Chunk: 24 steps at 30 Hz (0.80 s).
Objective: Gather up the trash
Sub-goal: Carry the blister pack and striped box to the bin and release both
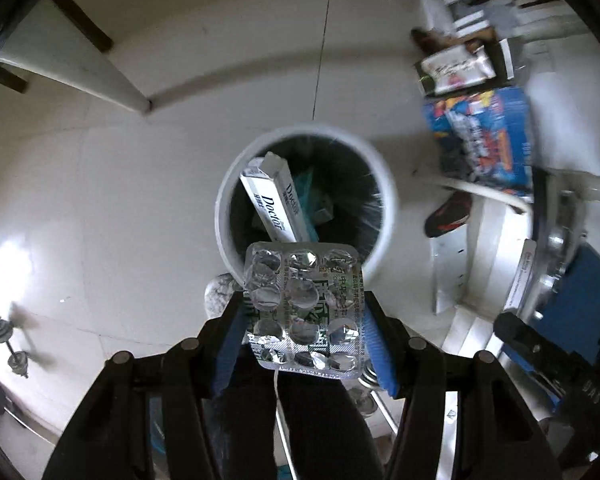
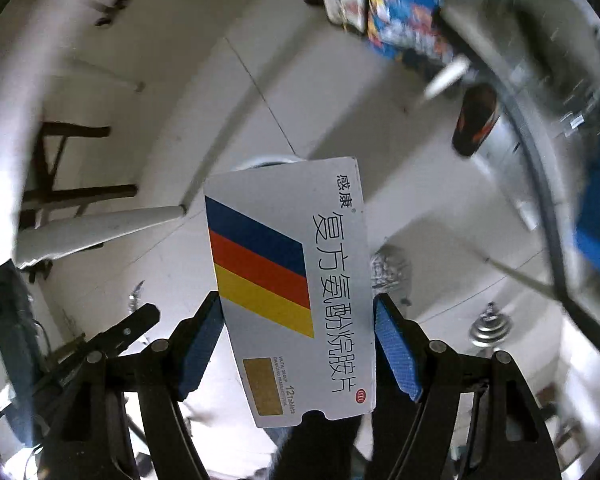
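Observation:
My left gripper point(image 1: 304, 320) is shut on a silver blister pill pack point(image 1: 304, 308), held above the near rim of a white round trash bin point(image 1: 384, 184). Inside the bin lies a white "Doctor" toothpaste box point(image 1: 272, 204) with some teal scraps. My right gripper point(image 2: 298, 320) is shut on a flat white medicine box point(image 2: 292, 280) with blue, red and yellow stripes. The box hides most of the bin, whose rim point(image 2: 266, 161) shows just above it.
The floor is white tile. A blue printed carton point(image 1: 488, 140) and a snack bag point(image 1: 456, 66) lie at the right by a dark shoe point(image 1: 448, 214). A white furniture leg point(image 1: 80, 60) stands far left. Small dumbbells point(image 1: 10, 344) lie at the left.

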Available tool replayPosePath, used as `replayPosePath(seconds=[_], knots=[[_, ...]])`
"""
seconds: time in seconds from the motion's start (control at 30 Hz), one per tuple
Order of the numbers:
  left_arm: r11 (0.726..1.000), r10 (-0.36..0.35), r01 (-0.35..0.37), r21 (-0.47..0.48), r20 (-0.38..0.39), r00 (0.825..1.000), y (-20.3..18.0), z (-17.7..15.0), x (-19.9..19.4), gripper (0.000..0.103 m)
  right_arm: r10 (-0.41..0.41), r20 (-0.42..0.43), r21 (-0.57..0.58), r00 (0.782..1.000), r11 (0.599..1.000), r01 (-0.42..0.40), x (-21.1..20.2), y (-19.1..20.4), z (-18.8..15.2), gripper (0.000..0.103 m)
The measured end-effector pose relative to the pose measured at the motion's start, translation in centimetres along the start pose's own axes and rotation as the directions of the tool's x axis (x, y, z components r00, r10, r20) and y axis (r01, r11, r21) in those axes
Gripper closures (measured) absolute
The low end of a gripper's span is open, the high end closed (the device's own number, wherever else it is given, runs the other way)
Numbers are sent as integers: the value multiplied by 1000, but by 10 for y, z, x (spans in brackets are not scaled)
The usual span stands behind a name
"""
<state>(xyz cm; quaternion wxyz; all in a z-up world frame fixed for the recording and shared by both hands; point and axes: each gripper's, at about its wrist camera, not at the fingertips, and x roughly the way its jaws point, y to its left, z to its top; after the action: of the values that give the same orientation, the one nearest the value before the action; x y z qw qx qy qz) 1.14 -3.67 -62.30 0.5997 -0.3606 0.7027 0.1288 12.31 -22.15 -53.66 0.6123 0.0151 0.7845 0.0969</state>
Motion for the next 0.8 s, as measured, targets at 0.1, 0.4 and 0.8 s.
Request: replayPosePath(seconds=[0.1, 0.4, 0.8], knots=[[1000, 4, -4, 17, -18, 1000, 3, 17, 41, 50, 27, -45, 28, 999, 999, -25, 66, -15, 17, 27], [999, 33, -33, 1, -18, 999, 22, 19, 69, 22, 96, -149, -26, 984, 995, -101, 174, -14, 51, 13], [970, 236, -243, 17, 174, 956, 22, -9, 15, 1, -178, 4, -232, 984, 957, 175, 138, 3, 32, 0]])
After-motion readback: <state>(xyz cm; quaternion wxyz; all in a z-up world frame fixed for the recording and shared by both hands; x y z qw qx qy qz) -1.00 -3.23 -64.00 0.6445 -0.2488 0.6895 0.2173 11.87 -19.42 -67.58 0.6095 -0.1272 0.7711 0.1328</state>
